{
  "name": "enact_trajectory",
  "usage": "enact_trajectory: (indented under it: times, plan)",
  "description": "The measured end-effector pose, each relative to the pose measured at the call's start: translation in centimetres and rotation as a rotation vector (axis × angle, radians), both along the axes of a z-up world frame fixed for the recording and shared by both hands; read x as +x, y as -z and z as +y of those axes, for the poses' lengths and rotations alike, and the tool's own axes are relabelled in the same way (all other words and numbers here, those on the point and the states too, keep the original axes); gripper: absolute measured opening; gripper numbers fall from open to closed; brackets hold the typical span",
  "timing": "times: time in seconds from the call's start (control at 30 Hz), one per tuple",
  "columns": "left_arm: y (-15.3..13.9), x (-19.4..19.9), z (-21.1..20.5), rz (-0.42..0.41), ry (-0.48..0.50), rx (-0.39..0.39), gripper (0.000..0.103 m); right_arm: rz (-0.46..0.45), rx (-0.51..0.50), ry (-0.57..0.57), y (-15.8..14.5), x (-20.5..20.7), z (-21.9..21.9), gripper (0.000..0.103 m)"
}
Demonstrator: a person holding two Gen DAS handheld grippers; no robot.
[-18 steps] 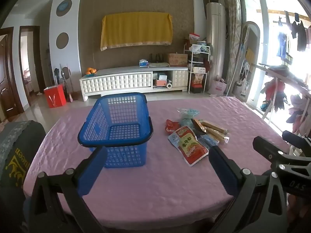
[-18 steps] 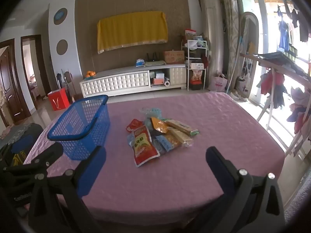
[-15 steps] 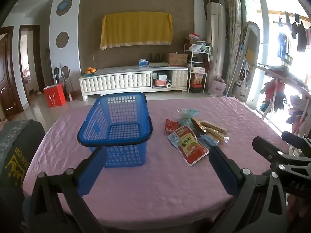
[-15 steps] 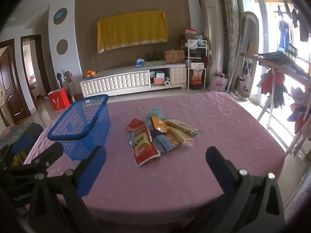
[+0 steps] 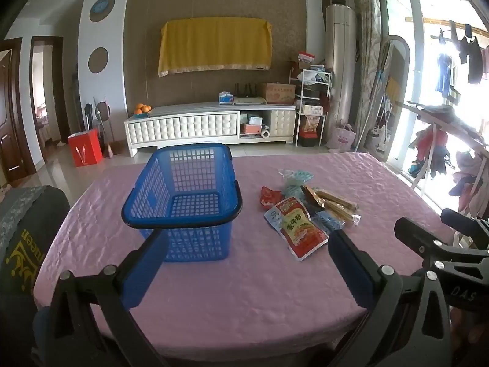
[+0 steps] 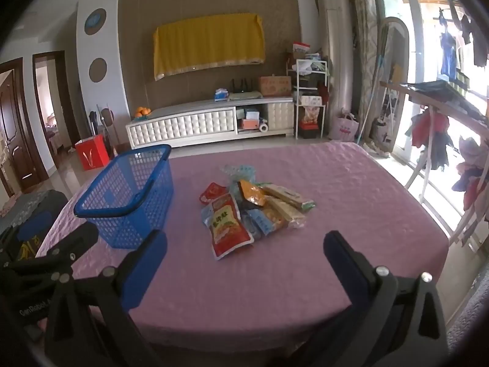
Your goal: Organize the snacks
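A blue plastic basket (image 5: 183, 202) stands empty on the pink tablecloth (image 5: 244, 290), left of centre; it also shows in the right wrist view (image 6: 128, 202). A pile of snack packets (image 5: 308, 214) lies to its right, with a red packet (image 5: 298, 229) nearest me; the pile shows in the right wrist view (image 6: 250, 211) too. My left gripper (image 5: 247, 263) is open and empty, held above the table's near edge in front of the basket. My right gripper (image 6: 244, 263) is open and empty, held short of the snack pile.
A white TV cabinet (image 5: 211, 128) stands against the far wall. A clothes rack (image 5: 443, 140) stands to the right by the window. A dark chair back (image 5: 24, 244) is at the table's left. A red bag (image 5: 85, 148) sits on the floor.
Both grippers have drifted very slightly; the view is almost the same. The basket and snacks have not moved.
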State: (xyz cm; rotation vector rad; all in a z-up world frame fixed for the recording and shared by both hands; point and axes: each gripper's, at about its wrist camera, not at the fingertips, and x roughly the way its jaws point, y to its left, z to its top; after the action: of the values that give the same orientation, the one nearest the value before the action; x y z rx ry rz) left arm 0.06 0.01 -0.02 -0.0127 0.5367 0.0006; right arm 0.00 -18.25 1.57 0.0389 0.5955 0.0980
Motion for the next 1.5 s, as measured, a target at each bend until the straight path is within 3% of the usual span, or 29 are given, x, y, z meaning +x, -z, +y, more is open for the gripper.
enact_trajectory:
  times: [1.5]
  plan:
    - [0.3, -0.6, 1.6, -0.003, -0.035, -0.040, 0.103, 0.028, 0.002, -0.042, 0.2, 0.1, 1.5, 0.103]
